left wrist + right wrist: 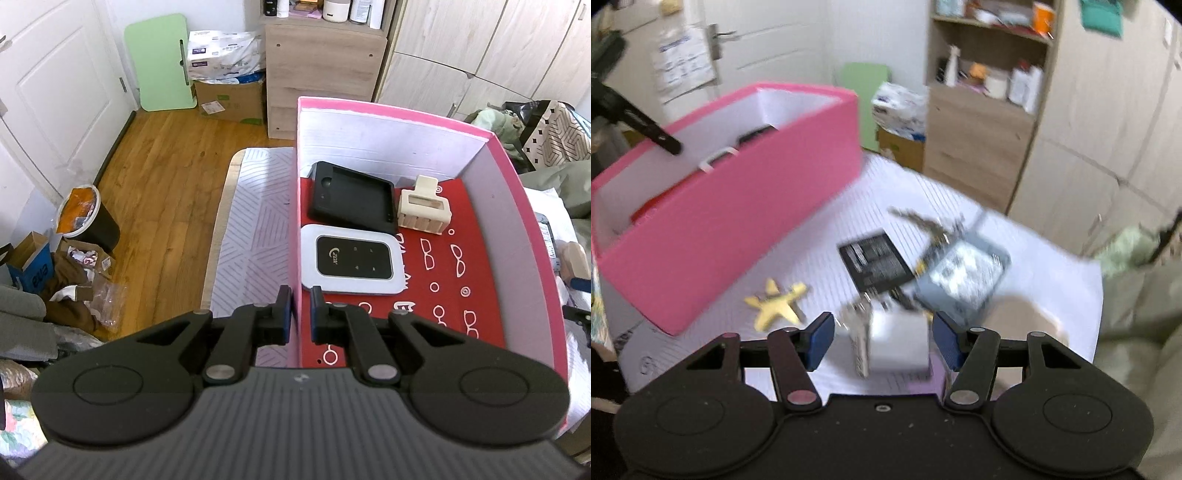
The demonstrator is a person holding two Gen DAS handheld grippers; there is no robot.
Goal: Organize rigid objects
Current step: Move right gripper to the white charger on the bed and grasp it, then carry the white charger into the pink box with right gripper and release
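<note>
left gripper (pixel 301 308) clamped on pink box (pixel 391 114) wall at 6 o'clock. inside box: white router (pixel 352 264), black case (pixel 351 203), beige clip (pixel 424 206). right gripper (pixel 882 341) jaws apart around white cube (pixel 899 341), not touching; gold star (pixel 775 302) at 10 o'clock.

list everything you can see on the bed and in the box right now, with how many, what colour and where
box: one, pink outside, white walls, red floor with glasses print; on the striped sheet
phone case: one, black; inside the box, far left
hair clip: one, cream; inside the box, right of the case
pocket router: one, white with black face; inside the box, near left
star: one, yellow; on the sheet beside the box
card: one, black; on the sheet
grey case: one; on the sheet, blurred
white block: one; between the right fingers
left gripper: closed on the box wall
right gripper: open
</note>
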